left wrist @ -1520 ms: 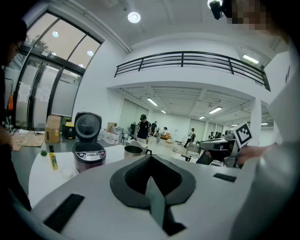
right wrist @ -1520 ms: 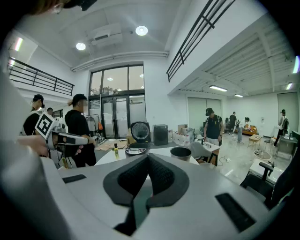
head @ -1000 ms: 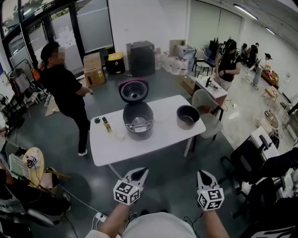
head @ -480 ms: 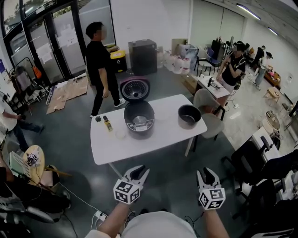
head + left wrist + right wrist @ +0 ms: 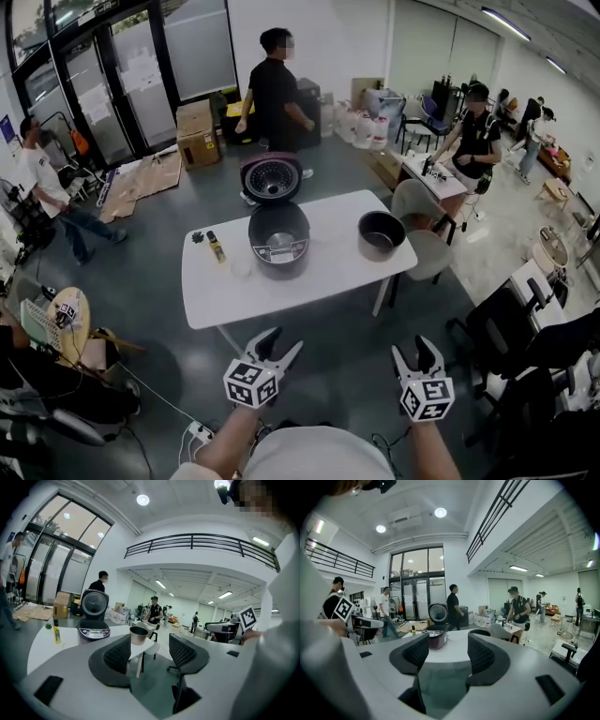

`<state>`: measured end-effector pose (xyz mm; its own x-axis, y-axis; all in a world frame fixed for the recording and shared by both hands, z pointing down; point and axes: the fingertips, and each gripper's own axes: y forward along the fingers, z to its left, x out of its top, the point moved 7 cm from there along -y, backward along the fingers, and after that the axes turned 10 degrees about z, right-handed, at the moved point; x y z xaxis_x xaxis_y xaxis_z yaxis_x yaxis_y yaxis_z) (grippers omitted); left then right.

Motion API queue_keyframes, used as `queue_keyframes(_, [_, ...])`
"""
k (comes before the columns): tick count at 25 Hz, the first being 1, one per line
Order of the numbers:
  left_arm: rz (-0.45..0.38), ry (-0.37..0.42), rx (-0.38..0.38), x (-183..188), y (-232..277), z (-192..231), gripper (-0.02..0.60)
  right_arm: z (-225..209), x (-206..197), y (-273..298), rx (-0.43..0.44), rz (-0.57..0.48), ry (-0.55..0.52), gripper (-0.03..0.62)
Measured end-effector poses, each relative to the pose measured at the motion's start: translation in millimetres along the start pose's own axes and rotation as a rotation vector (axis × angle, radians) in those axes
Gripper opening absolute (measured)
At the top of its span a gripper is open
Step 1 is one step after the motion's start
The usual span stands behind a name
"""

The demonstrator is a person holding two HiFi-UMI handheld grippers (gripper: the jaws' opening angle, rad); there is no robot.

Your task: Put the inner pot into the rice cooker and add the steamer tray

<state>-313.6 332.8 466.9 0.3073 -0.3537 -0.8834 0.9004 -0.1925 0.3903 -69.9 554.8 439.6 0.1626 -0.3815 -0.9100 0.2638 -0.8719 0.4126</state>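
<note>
Head view: the inner pot (image 5: 379,234) sat on the table (image 5: 319,281), right of the open rice cooker (image 5: 278,242), well apart from our left gripper (image 5: 284,339) and right gripper (image 5: 414,348).
Left gripper view: fingers (image 5: 118,654) apart, nothing between.
Right gripper view: fingers (image 5: 480,656) apart, empty.
Handling: we judged the inner pot rigid, slick and light; grip its rim.
Change: both finger pairs had just been opening; a bystander (image 5: 275,89) had crossed behind the table.

Lighting: bright, even, indoor. Src: long ceiling strip lamps (image 5: 504,22), round recessed ceiling lamps (image 5: 142,499), plus daylight thru tall black-framed glass doors (image 5: 141,75). White rectangular table (image 5: 328,277) throws a soft shadow on the grey floor (image 5: 187,187). Black round rice cooker (image 5: 278,242) in focus. All views fisheye: straight lines bow twd edges. Gripper views: black vignette corners. Far-room detail soft.
</note>
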Motion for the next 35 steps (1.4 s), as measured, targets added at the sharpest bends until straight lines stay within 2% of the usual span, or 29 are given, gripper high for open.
queue_keyframes(12, [0.019,-0.027,0.029,-8.7,19.3,-7.4,0.265,-33.5,-15.1,5.8,0.013,0.04,0.027,0.268])
queue_keyframes(21, [0.048,-0.016,0.006,-1.4,51.5,7.3,0.264,-47.0,-12.3,38.7,-0.003,0.067,0.045,0.268])
queue_keyframes(28, [0.049,0.022,-0.033,29.0,95.6,43.0,0.264,-55.7,6.0,88.7,-0.034,0.081,0.054,0.268])
queue_keyframes(35, [0.086,0.054,-0.09,64.6,150.6,87.9,0.264,-63.6,39.8,154.0,-0.062,0.099,0.067,0.268])
